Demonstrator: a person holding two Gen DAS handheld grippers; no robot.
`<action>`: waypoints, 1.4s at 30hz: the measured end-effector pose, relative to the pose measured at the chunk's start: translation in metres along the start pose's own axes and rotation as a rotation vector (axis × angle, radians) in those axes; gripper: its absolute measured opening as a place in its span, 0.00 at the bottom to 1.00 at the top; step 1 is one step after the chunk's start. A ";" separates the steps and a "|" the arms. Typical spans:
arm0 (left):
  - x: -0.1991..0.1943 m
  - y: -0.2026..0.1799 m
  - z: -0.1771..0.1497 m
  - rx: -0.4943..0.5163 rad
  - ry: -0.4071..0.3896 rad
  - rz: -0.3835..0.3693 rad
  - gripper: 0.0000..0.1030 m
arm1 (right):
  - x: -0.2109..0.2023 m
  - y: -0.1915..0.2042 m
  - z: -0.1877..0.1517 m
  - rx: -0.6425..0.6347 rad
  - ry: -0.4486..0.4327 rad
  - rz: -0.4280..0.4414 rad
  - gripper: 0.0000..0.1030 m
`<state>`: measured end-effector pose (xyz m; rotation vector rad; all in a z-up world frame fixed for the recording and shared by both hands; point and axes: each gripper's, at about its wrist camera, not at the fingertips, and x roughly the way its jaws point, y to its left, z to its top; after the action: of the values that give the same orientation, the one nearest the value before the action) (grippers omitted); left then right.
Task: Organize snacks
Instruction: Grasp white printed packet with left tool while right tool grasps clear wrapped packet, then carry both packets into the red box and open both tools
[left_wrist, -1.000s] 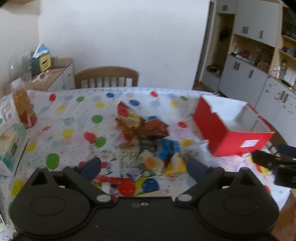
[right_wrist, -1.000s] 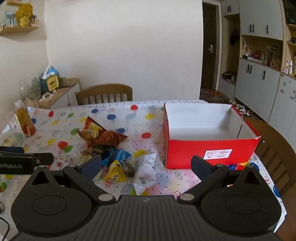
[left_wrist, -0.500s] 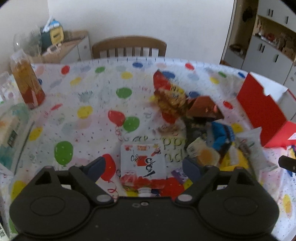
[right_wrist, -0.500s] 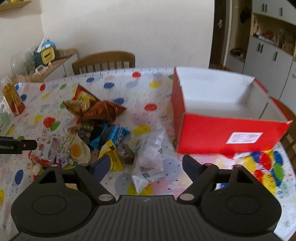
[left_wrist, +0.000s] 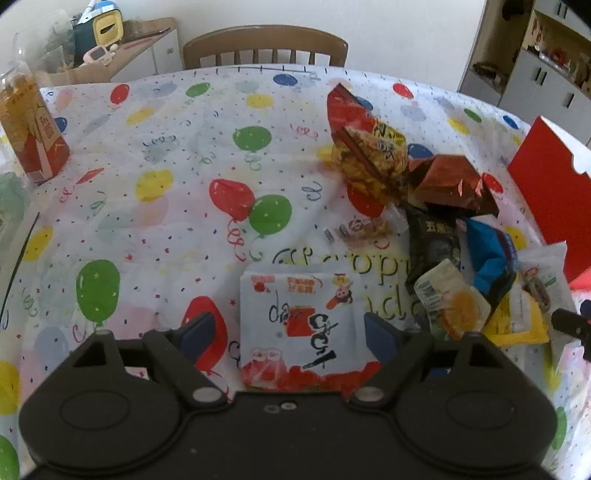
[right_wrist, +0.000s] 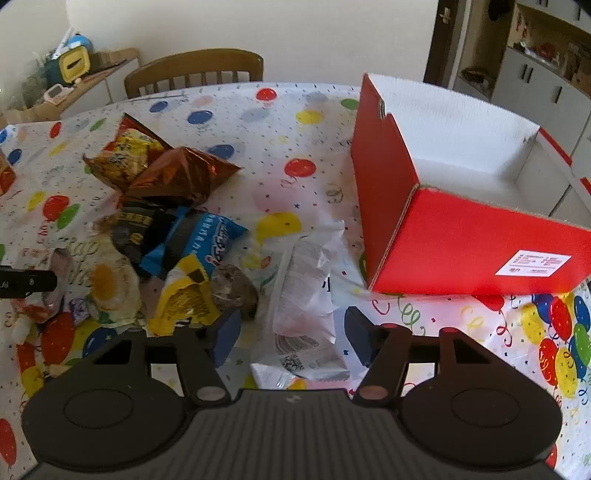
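A heap of snack packets lies on the balloon-print tablecloth (left_wrist: 155, 229). My left gripper (left_wrist: 291, 332) is open, its fingers on either side of a white and red packet (left_wrist: 299, 325) lying flat. My right gripper (right_wrist: 291, 332) is open, its fingers astride a clear and white wrapper (right_wrist: 306, 291). A yellow chip bag (right_wrist: 125, 158), a brown bag (right_wrist: 181, 177), a blue packet (right_wrist: 207, 243) and a yellow packet (right_wrist: 184, 299) lie left of it. The open red box (right_wrist: 461, 243) stands at the right, its white inside empty where visible.
A bottle of amber drink (left_wrist: 29, 136) stands at the table's far left. A wooden chair (left_wrist: 266, 48) is behind the table. A side cabinet (left_wrist: 122, 48) with clutter stands at the back left, grey cupboards (right_wrist: 546, 74) at the back right.
Both grippers have moved down and forward toward the table. The left now frames the white and red packet; the right now frames the clear wrapper. Both stay open.
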<state>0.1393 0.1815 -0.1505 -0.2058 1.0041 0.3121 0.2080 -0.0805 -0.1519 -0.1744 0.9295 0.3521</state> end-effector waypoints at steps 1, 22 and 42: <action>0.002 -0.001 0.000 0.005 0.003 -0.002 0.79 | 0.002 -0.001 0.000 0.001 0.005 -0.002 0.55; 0.003 -0.001 0.000 0.004 0.027 -0.047 0.65 | -0.006 0.002 0.002 0.000 -0.017 0.031 0.15; -0.048 0.002 -0.011 -0.017 -0.009 -0.109 0.65 | -0.088 -0.007 -0.003 0.014 -0.078 0.109 0.14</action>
<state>0.1059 0.1723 -0.1151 -0.2732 0.9777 0.2216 0.1601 -0.1071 -0.0830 -0.0970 0.8665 0.4501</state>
